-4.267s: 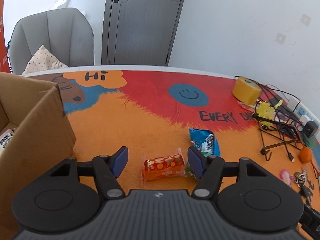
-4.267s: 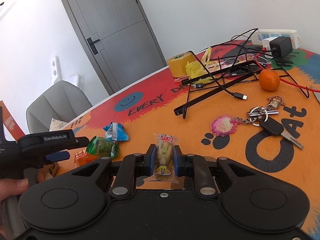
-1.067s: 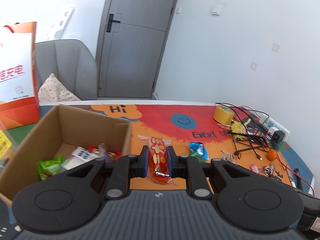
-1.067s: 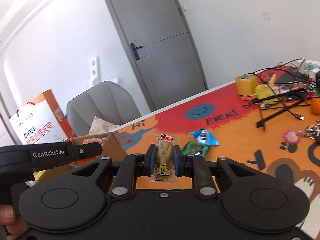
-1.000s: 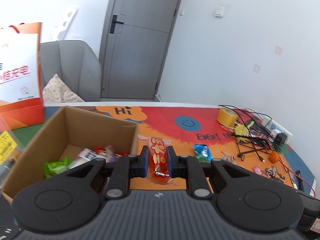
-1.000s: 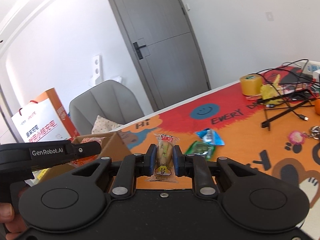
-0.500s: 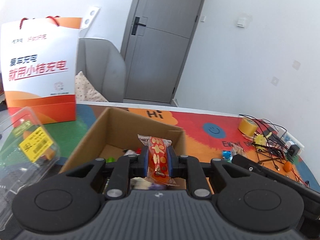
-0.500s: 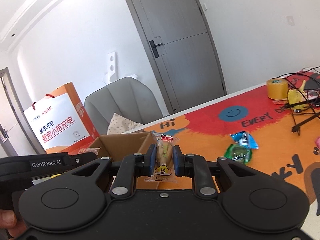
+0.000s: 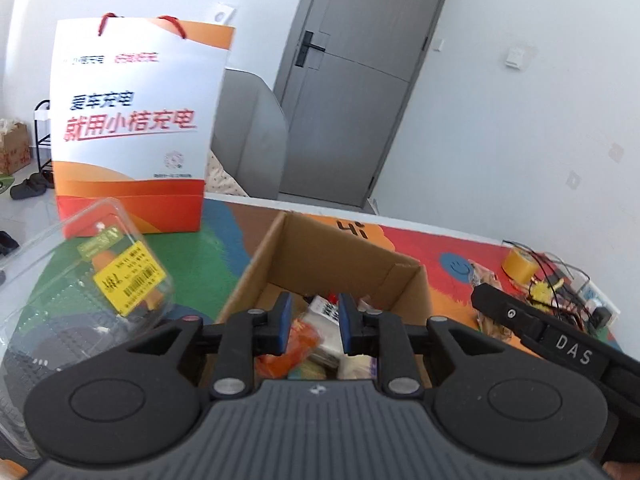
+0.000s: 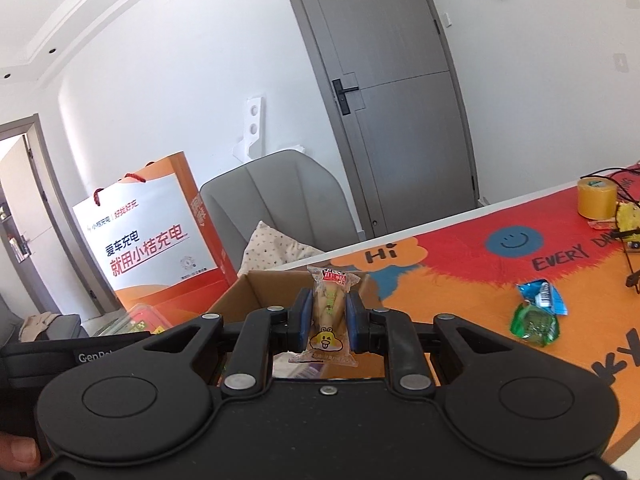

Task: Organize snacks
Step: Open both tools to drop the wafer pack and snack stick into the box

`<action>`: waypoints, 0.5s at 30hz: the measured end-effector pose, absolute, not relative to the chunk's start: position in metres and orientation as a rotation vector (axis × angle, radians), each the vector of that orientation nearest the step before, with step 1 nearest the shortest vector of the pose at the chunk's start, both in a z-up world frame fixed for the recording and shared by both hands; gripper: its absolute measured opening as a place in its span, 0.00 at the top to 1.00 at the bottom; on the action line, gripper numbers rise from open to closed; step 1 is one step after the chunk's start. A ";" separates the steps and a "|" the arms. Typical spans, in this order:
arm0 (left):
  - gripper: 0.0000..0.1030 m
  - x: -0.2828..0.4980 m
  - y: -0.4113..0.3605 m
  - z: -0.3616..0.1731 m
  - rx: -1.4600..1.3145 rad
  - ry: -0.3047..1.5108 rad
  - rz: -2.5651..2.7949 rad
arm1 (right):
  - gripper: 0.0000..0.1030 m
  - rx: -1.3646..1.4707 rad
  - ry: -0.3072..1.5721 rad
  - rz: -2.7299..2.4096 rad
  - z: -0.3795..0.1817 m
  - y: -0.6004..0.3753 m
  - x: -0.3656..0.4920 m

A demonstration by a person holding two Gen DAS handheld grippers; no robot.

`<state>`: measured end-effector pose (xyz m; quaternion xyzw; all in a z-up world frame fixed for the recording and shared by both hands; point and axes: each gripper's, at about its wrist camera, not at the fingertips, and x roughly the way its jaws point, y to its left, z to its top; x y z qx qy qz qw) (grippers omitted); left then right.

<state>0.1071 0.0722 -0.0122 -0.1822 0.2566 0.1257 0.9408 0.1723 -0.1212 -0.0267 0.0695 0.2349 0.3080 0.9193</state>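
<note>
My left gripper (image 9: 312, 322) is open and empty above the open cardboard box (image 9: 340, 252). The orange-red snack packet (image 9: 298, 344) lies in the box below the jaws, among several other packets. My right gripper (image 10: 328, 322) is shut on a clear yellow snack packet (image 10: 328, 312) with a cartoon face, held upright near the box (image 10: 256, 284). A blue packet (image 10: 542, 294) and a green packet (image 10: 534, 324) lie on the orange mat to the right.
A white-and-orange paper bag (image 9: 132, 136) stands behind the box on the left. A clear plastic clamshell (image 9: 80, 292) lies left of the box. A yellow tape roll (image 10: 596, 198), cables and a wire stand (image 9: 560, 284) sit at the far right. A grey chair (image 10: 276, 200) is behind the table.
My left gripper has opened and let go of the orange-red packet, which dropped into the box. My right gripper has moved closer to the box with its packet.
</note>
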 end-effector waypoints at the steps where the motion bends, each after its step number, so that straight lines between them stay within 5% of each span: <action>1: 0.79 0.106 0.075 -0.011 -0.374 0.516 0.262 | 0.81 0.138 0.484 0.637 -0.026 -0.118 0.173; 15: 0.71 0.104 0.117 -0.007 -0.446 0.502 0.291 | 0.81 0.079 0.508 0.682 -0.015 -0.066 0.182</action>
